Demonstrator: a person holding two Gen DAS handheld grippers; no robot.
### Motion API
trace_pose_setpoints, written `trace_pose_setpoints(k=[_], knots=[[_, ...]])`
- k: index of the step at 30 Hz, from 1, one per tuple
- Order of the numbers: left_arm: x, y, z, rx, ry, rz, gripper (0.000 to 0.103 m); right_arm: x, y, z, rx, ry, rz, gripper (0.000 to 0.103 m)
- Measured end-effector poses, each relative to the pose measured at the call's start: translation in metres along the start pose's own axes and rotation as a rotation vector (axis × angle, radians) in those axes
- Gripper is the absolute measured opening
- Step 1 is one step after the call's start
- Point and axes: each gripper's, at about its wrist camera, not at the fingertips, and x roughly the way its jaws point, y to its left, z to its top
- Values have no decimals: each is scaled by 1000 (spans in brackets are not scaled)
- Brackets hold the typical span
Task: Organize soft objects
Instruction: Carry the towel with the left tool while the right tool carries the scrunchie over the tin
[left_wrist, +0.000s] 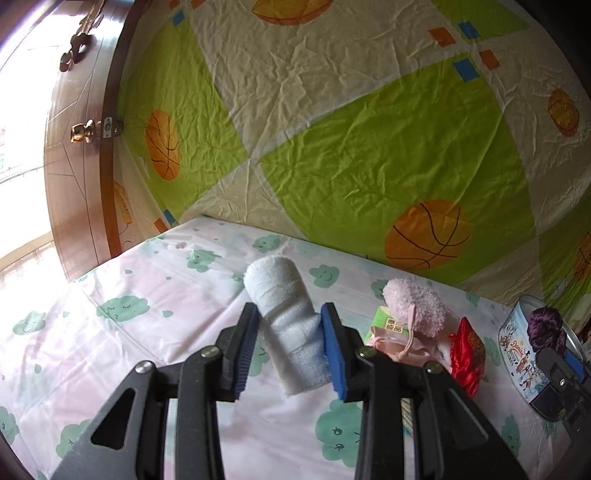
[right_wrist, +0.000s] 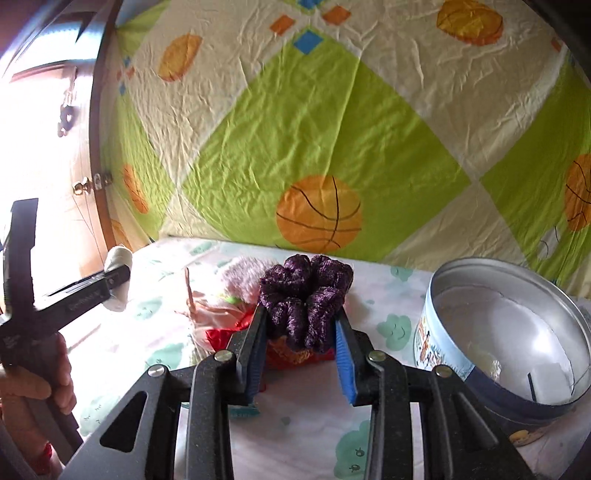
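My left gripper (left_wrist: 290, 314) is shut on a rolled white towel (left_wrist: 286, 314) and holds it above the cloud-print sheet (left_wrist: 147, 332); the roll also shows in the right wrist view (right_wrist: 118, 260). My right gripper (right_wrist: 301, 314) is shut on a purple velvet scrunchie (right_wrist: 304, 299), held above the pile, left of the round tin (right_wrist: 509, 332). The scrunchie also shows in the left wrist view (left_wrist: 545, 326) at the tin (left_wrist: 524, 358). A fluffy pink item (left_wrist: 415, 306), a pink pouch (left_wrist: 399, 347) and a red satin pouch (left_wrist: 467, 354) lie between.
A green packet (left_wrist: 384, 321) lies under the pink things. The green and cream basketball-print sheet (left_wrist: 332, 129) hangs behind. A wooden door with a brass knob (left_wrist: 83, 133) stands at the left. The tin holds a pale item (right_wrist: 484, 362).
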Motion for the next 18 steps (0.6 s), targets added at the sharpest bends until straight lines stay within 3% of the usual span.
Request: trace_pose_setpoints(k=[4, 8, 18], knots=[[1, -9, -5, 24, 3, -12, 34, -18, -4, 7, -8, -75, 45, 36], [-6, -24, -8, 34, -8, -67, 34, -28, -17, 4, 19, -92, 90, 36], [-20, -72, -21, 79, -7, -172, 34, -43, -35, -1, -4, -134, -4, 36]])
